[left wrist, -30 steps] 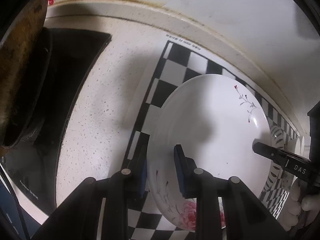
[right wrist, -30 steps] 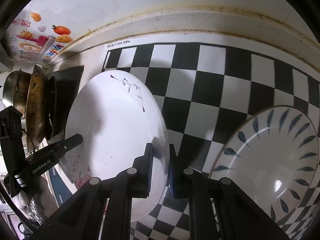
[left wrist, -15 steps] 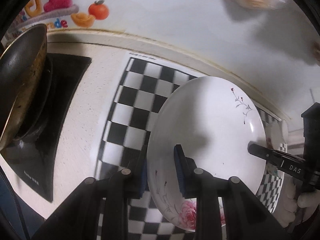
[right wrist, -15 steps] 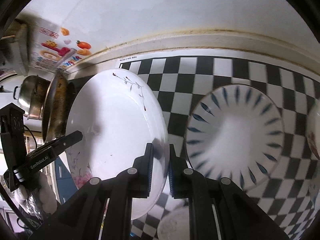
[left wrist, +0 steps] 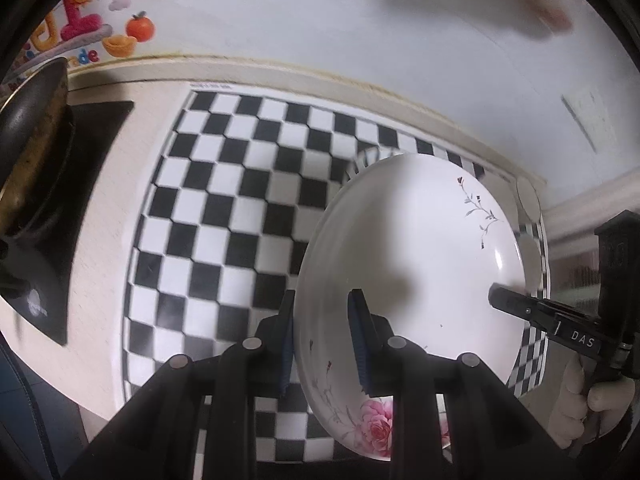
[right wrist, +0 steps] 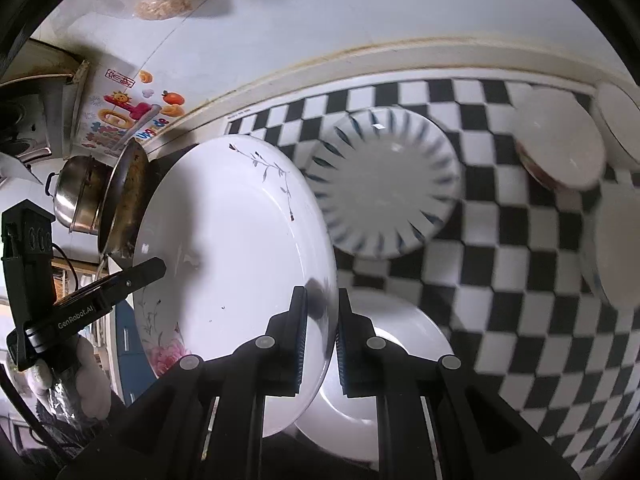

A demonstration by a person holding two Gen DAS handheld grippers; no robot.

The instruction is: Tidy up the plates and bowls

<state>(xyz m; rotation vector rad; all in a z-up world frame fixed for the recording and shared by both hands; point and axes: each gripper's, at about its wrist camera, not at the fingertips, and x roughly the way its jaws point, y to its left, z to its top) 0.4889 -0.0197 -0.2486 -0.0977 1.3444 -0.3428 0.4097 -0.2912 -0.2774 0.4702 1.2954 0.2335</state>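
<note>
Left gripper [left wrist: 324, 340]: jaws clenched on the left rim of the floral plate [left wrist: 412, 264], one finger under the rim and one on the plate's face.
Right gripper [right wrist: 322, 334]: jaws clamped tight on the opposite rim of the same plate.
Floral plate: white, with a pink rose near the lower edge and a thin grey sprig near the upper edge; held tilted in the air between both grippers, above the checkered mat [left wrist: 224, 208].
Blue-striped bowl [right wrist: 386, 184]: rests on the mat, beyond and to the right of the held plate in the right wrist view.
Plain white plate [right wrist: 384, 376]: lies on the mat below the right gripper, partly hidden by the held plate.
Other dishes [right wrist: 560, 140]: blurred white pieces at the mat's far right; their kind is unclear.
Worktop [left wrist: 116, 184]: pale and speckled, carrying the mat.
Frying pan [left wrist: 28, 136]: on a black stove at the left.
Steel pot [right wrist: 78, 196]: behind the pan.
Gloved hand [left wrist: 588, 396]: grips the right gripper's handle.
</note>
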